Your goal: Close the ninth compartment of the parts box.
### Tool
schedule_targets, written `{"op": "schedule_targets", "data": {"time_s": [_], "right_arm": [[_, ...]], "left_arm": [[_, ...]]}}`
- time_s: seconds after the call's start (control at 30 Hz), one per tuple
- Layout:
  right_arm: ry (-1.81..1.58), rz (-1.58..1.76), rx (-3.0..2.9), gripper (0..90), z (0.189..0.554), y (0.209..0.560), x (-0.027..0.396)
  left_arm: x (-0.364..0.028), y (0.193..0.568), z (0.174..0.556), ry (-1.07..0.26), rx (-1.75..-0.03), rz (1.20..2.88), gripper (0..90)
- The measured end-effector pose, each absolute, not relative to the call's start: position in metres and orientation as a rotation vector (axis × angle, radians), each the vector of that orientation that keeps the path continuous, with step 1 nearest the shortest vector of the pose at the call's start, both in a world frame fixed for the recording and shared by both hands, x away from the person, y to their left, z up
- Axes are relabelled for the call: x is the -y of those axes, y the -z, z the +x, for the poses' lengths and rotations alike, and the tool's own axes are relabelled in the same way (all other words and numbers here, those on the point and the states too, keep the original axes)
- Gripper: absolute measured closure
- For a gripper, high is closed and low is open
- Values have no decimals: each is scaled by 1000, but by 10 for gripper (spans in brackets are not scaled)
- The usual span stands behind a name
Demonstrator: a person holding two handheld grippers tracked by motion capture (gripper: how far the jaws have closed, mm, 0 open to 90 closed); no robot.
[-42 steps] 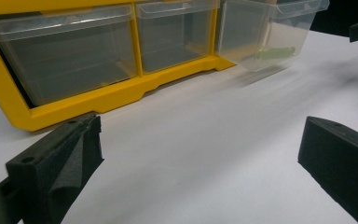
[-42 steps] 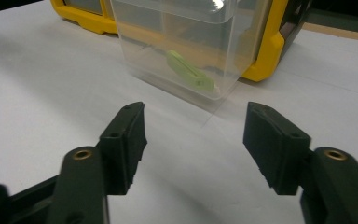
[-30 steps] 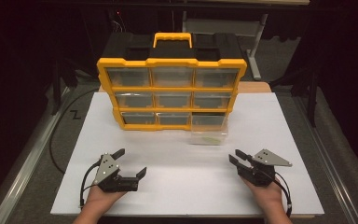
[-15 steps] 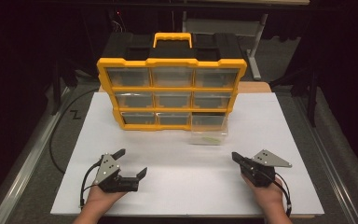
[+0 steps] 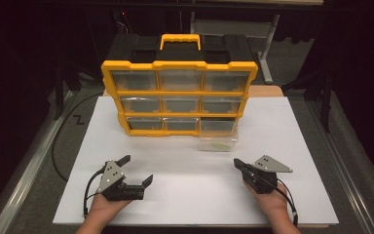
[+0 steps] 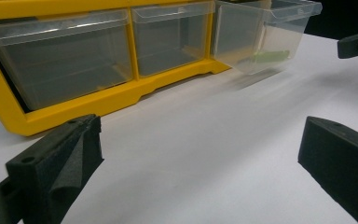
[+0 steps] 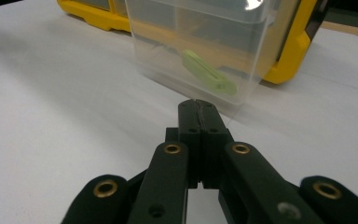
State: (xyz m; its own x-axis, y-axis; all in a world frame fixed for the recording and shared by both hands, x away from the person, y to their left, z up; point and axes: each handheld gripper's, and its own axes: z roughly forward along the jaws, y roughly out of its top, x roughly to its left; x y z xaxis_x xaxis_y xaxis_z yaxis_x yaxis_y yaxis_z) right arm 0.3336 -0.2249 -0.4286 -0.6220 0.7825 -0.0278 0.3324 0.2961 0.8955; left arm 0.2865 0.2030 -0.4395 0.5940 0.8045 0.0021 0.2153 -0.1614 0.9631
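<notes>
- On the white table [image 5: 185, 165], a clear drawer [image 5: 217, 136] sits pulled out of the yellow organizer [image 5: 179, 97], a green piece [image 7: 209, 72] inside.
- Right gripper [image 5: 237, 164], jaws pressed together and empty, points at it.
- Left gripper [image 5: 137, 169] rests with jaws apart.

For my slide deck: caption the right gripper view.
Shut right gripper points at a clear drawer holding a green clip, pulled from the yellow organizer.

Glossy clear plastic drawer [image 7: 200, 46], glossy yellow plastic organizer [image 5: 179, 97], matt white tabletop [image 5: 195, 180].
</notes>
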Motion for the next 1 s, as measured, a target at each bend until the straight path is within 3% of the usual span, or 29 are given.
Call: {"op": "schedule_targets", "data": {"time_s": [1.0], "right_arm": [[-1243,943,-2117,900,366,418,178]], "left_arm": [[-204,438,285,-651,-838,1683,3]]}}
